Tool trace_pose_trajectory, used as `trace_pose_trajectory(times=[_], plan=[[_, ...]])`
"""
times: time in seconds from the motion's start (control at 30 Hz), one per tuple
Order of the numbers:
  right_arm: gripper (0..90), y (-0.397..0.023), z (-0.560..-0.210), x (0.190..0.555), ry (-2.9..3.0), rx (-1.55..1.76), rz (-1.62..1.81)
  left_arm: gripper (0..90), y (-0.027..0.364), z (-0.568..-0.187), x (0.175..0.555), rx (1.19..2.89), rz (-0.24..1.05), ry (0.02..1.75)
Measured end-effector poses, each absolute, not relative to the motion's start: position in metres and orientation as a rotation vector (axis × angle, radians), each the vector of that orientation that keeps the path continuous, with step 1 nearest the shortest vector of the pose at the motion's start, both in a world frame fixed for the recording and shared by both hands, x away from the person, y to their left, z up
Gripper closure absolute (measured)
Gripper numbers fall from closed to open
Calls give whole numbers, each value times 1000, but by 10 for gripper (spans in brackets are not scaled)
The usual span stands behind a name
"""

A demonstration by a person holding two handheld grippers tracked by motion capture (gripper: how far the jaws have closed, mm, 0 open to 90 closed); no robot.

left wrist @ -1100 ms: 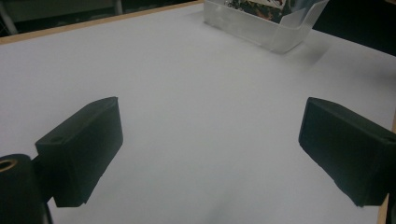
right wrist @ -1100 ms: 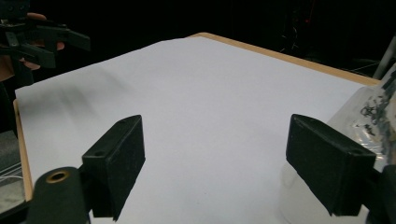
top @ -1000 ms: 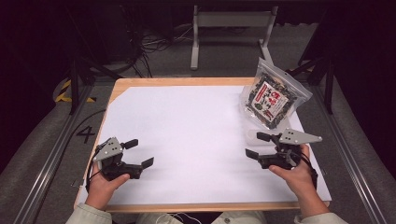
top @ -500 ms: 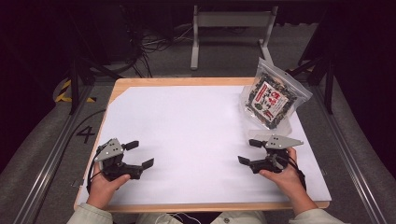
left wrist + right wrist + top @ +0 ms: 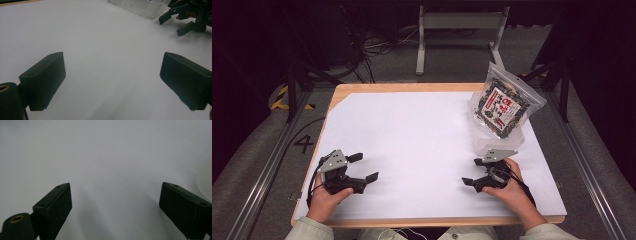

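Observation:
My left gripper (image 5: 365, 166) rests low over the white sheet (image 5: 412, 140) at the near left, held by a hand, open with nothing between its jaws. In the left gripper view that gripper (image 5: 112, 62) has its black jaws spread wide over bare white surface. My right gripper (image 5: 471, 171) is at the near right, pointing left, also open and empty. The right gripper view shows the right gripper (image 5: 115, 192) with both jaws far apart above the plain sheet. The right gripper (image 5: 186, 16) also appears far off in the left gripper view.
A clear bag of dark dried food (image 5: 504, 105) with a red and white label leans at the back right. It stands in a clear plastic container (image 5: 499, 141), seen as the container (image 5: 140, 6) in the left gripper view. The wooden table edge (image 5: 427, 221) frames the sheet.
The right gripper has moved left and toward the near edge, away from the bag and container. The left gripper has stayed put.

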State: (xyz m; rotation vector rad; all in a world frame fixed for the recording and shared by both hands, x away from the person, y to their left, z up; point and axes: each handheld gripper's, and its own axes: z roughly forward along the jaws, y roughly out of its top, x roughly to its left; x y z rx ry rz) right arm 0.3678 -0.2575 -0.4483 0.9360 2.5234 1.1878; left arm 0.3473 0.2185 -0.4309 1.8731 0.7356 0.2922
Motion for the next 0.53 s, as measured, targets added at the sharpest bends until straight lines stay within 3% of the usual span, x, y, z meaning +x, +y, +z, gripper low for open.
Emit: trace_pose_trajectory(times=[0.53], plan=[[138,-255,-444,363,2503,877,1203,91,218,-436,350,1932,316,779]])
